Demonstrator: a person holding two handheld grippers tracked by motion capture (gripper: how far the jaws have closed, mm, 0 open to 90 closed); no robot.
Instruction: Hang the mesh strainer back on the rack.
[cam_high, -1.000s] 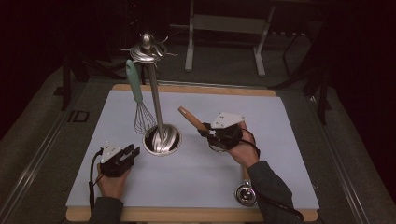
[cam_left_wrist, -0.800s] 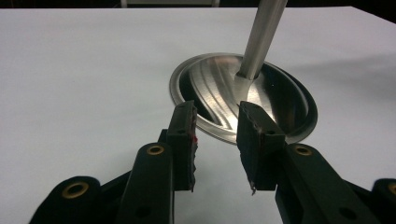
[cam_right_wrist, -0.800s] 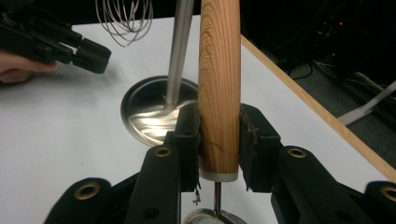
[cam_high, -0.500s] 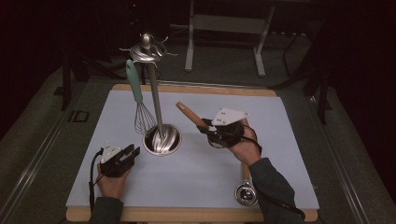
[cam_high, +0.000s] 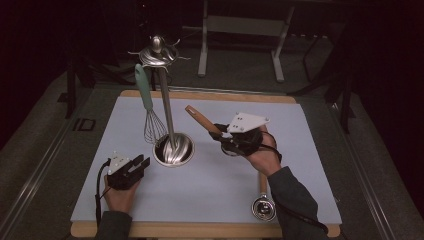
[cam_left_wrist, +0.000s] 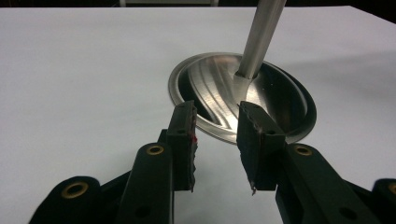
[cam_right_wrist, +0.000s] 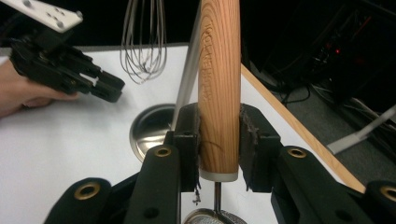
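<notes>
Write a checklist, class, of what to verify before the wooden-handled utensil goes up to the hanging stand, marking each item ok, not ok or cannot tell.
1. Right gripper clamped on the wooden handle: ok.
2. Utensil's metal head lifted off the white mat: cannot tell.
3. Free hook on the stand's top: cannot tell, hooks too small.
4. Whisk hangs beside the pole, near the path: not ok.
5. Left gripper open, holding nothing, beside the stand's base: ok.
</notes>
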